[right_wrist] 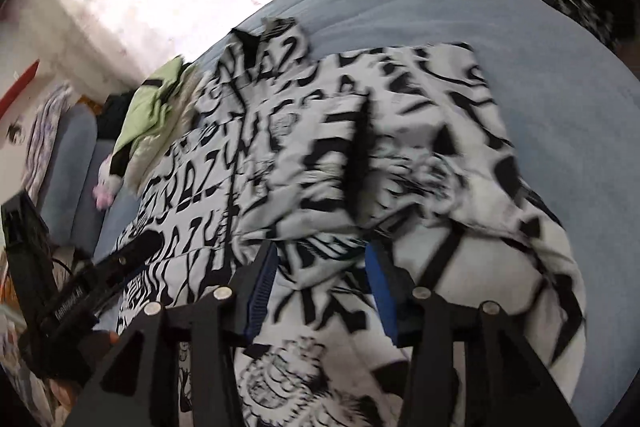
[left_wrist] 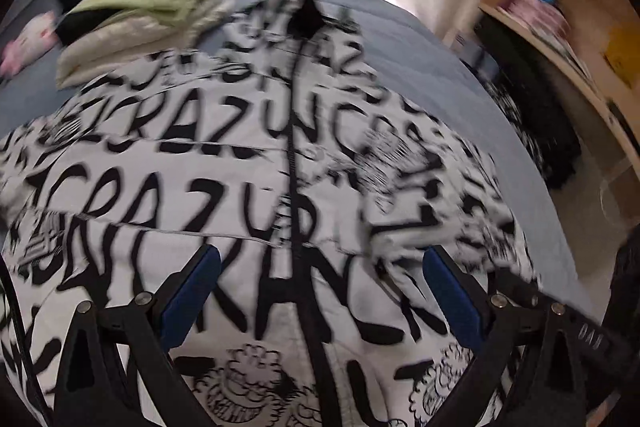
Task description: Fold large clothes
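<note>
One jacket (left_wrist: 248, 195), white with black lettering, is lying spread over the blue bed (left_wrist: 420, 67); its black zip is running straight up the middle in the left view, collar at the far end; the right view is showing the same jacket (right_wrist: 320, 155) from the side, with one sleeve folded in across the chest, rumpled, a fold the left view is catching only as a blur at its right edge.

The left gripper (left_wrist: 320, 291) is hovering over the lower front of the jacket, its two blue pads spread wide either side of the zip, nothing between them; the right view is also showing this left gripper (right_wrist: 140, 247) from outside, at the left, low over the hem, though blurred.

The right gripper (right_wrist: 322, 287) is hanging over the folded part near the hem, its pads parted about halfway, cloth showing beneath the gap; whether it is pinching any cloth, I cannot tell, since both frames are smeared by motion.

One green garment (left_wrist: 148, 7) is sitting crumpled beside the jacket's far left shoulder, touching it; both views are showing it (right_wrist: 156, 107).

Only the left view is showing the wooden shelves (left_wrist: 560, 7) at the right; only the right view is showing the pillow (right_wrist: 74, 163) beyond the green garment.

One pink toy (left_wrist: 30, 45) is lying at the far left of the bed.
</note>
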A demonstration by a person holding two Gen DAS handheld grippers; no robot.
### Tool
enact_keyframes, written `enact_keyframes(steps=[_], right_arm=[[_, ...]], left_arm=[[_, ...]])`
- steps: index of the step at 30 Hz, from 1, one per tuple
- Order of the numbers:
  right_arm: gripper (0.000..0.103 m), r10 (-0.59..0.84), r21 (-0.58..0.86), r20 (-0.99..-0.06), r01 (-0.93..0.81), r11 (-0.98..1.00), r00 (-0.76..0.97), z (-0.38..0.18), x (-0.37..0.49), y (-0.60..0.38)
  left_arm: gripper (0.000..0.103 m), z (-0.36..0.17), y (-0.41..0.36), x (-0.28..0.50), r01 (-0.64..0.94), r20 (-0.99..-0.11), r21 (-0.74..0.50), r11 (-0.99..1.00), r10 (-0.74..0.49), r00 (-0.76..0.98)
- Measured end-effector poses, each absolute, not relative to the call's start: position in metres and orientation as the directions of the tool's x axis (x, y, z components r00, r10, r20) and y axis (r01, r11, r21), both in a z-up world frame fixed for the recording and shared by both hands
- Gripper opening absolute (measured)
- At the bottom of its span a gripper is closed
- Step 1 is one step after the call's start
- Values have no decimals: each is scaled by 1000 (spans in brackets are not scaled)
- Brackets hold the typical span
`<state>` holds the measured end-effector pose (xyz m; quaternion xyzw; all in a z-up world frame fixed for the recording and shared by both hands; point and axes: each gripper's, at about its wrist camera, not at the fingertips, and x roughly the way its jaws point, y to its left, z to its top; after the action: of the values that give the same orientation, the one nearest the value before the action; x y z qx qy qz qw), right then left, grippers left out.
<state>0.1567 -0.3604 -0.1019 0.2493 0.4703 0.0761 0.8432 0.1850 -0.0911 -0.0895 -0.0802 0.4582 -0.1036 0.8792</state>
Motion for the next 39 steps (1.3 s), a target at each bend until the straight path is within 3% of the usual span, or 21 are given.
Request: enact_keyframes(steps=[9, 15, 17, 18, 20, 21, 23, 26, 28, 33, 36, 38, 39], right_arm=[[46, 389, 572, -722, 177, 801, 572, -106, 130, -388], [46, 376, 567, -708, 163, 808, 597, -97, 120, -396], [46, 374, 563, -712, 166, 809, 595, -98, 117, -399], [46, 374, 564, -712, 166, 809, 594, -99, 115, -399], [46, 369, 560, -715, 169, 811, 594, -101, 112, -400], [46, 366, 557, -715, 168, 814, 595, -102, 110, -400], [46, 372, 558, -716, 163, 814, 591, -105, 109, -397], [46, 383, 561, -713, 151, 814, 587, -107, 106, -393], [46, 376, 548, -717, 141, 825, 586, -106, 106, -388], [46, 392, 548, -722, 126, 827, 570, -108, 107, -380], [46, 393, 539, -731, 119, 834, 558, -109, 109, -374], [46, 400, 542, -733, 115, 833, 550, -110, 109, -372], [46, 403, 542, -733, 114, 832, 548, -110, 110, -369]], left_arm=[[100, -110, -182, 188, 390, -821, 26, 921, -203, 534], [100, -148, -224, 215, 440, -884, 146, 886, -83, 460], [82, -146, -224, 226, 421, -889, 113, 900, -98, 447], [68, -143, -223, 230, 419, -893, 78, 905, -123, 432], [38, -132, -216, 239, 393, -888, 18, 919, -166, 429], [12, -123, -210, 244, 368, -876, -11, 930, -187, 444], [9, -108, -189, 255, 301, -855, -111, 947, -245, 457], [8, -82, -133, 260, 153, -757, -316, 936, -346, 554], [8, -85, -101, 262, 56, -745, -375, 925, -337, 576], [24, -151, -34, 258, -184, -848, -423, 887, -315, 427], [28, -162, -26, 249, -157, -844, -430, 889, -334, 419], [47, -152, -31, 248, -118, -859, -358, 926, -278, 429], [64, -149, -33, 251, -104, -863, -336, 936, -261, 433]])
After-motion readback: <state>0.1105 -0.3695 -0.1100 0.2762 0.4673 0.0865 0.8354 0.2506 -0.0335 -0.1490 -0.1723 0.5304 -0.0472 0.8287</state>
